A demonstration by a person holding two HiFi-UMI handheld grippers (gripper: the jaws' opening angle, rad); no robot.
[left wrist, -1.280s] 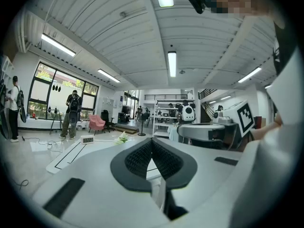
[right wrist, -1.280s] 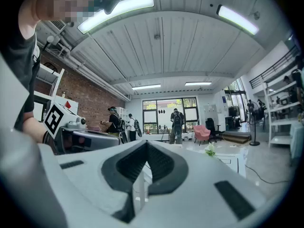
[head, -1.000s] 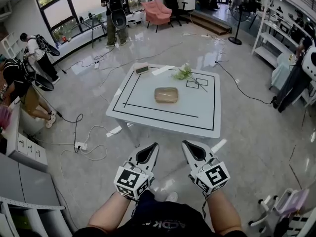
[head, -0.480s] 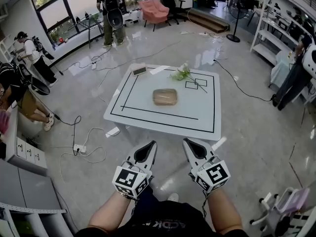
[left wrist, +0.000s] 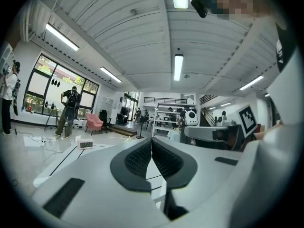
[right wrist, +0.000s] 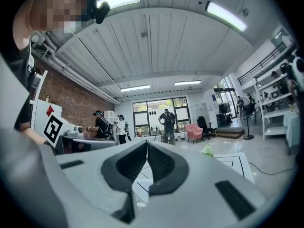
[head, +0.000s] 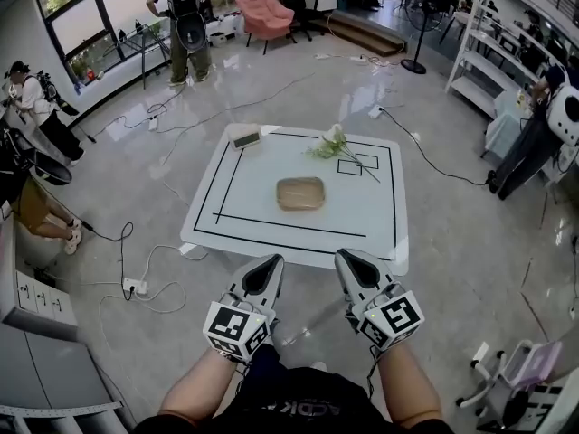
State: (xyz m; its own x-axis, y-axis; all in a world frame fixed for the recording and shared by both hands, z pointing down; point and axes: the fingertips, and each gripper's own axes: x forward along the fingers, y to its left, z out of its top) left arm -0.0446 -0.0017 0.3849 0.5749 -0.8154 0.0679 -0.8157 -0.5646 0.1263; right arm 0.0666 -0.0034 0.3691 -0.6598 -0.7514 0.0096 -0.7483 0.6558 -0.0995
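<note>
My left gripper point(head: 266, 265) and right gripper point(head: 349, 260) are held side by side in front of the person's body, just short of the near edge of a white table point(head: 371, 224). Both are shut, with nothing between the jaws. On the table, inside a black outlined rectangle, lies a tan flat box point(head: 300, 193). A flower sprig point(head: 327, 143) lies at the far side beside two small outlined squares point(head: 357, 164). A small clock point(head: 246, 136) stands at the far left corner. Both gripper views point level across the room: left gripper point(left wrist: 152, 141), right gripper point(right wrist: 147, 144).
Cables and a power strip point(head: 134, 287) trail over the glossy floor left of the table. People point(head: 181, 12) stand by the windows beyond a pink chair point(head: 264, 14). White shelves point(head: 493, 52) line the right side. A fan stand point(head: 414, 61) is far right.
The person has stepped toward the table, which now lies closer below the grippers. Both grippers stay shut and side by side.
</note>
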